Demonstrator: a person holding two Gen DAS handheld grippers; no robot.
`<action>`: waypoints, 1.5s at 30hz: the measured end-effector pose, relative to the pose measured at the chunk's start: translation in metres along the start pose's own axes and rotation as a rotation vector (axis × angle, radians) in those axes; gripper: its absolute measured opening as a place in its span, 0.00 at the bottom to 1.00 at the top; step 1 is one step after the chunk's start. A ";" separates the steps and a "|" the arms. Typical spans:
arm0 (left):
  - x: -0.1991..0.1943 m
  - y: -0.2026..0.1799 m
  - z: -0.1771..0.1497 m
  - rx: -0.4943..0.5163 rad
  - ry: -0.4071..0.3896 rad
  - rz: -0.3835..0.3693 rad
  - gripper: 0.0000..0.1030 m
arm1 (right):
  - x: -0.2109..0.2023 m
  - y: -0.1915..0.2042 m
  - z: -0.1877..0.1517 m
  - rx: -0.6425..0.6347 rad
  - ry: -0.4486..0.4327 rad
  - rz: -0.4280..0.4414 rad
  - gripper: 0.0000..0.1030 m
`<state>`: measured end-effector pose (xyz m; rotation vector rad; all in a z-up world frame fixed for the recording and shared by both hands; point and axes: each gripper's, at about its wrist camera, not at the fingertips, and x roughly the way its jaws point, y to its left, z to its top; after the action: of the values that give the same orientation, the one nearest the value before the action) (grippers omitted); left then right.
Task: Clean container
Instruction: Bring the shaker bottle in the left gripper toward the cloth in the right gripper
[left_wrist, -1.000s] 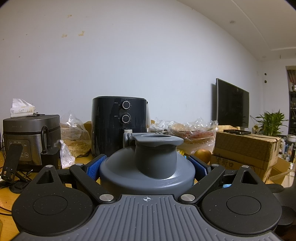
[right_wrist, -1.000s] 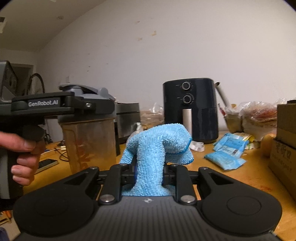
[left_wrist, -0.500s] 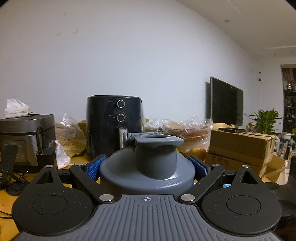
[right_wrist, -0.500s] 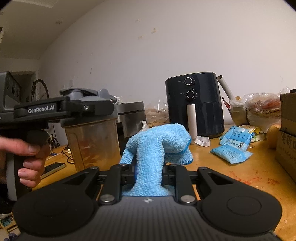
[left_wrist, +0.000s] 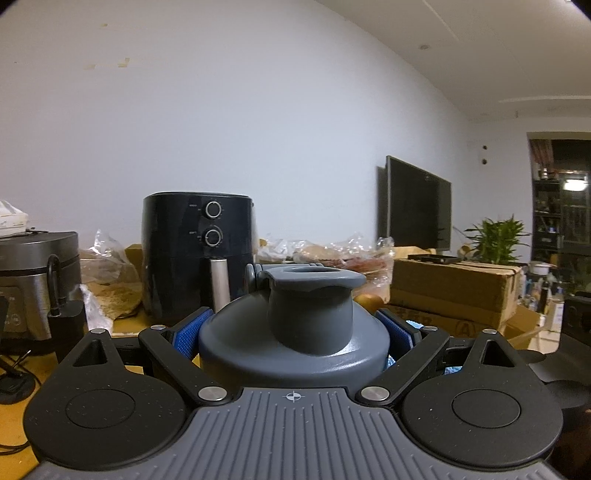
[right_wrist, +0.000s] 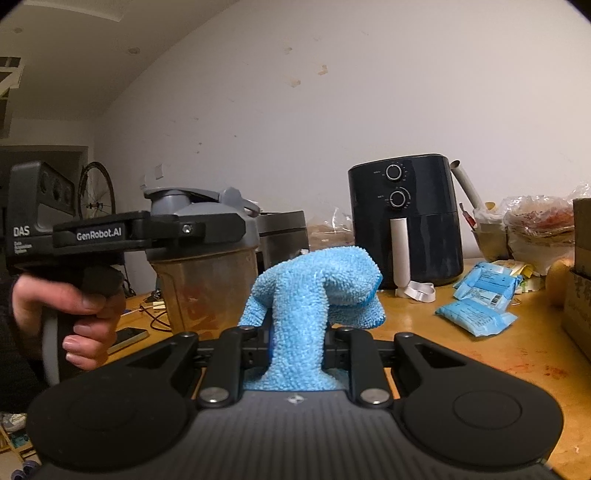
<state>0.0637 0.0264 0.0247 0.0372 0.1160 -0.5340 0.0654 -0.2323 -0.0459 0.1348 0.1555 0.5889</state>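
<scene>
Writing: "GenRobot.AI" and "DAS" are read on the left tongs.
Left tongs: clenched on one container.
Right tongs: clenched on one cloth.

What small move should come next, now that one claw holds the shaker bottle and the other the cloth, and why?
Probably bring the blue microfiber cloth, pinched in the right claw, sideways against the stained bottle wall. The left claw grips the shaker bottle at its grey lid, and cloth and wall look apart.
</scene>
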 end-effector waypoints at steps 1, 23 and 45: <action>0.000 0.001 0.000 0.001 -0.002 -0.009 0.92 | 0.000 0.001 0.000 -0.002 0.000 0.005 0.15; 0.004 0.021 -0.004 0.018 -0.012 -0.196 0.92 | -0.005 0.017 0.003 -0.073 -0.003 0.140 0.15; 0.014 0.036 -0.007 0.024 -0.009 -0.300 0.92 | 0.002 0.039 0.012 -0.180 -0.009 0.124 0.15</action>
<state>0.0931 0.0511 0.0160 0.0409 0.1068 -0.8350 0.0476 -0.2000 -0.0273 -0.0275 0.0850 0.7223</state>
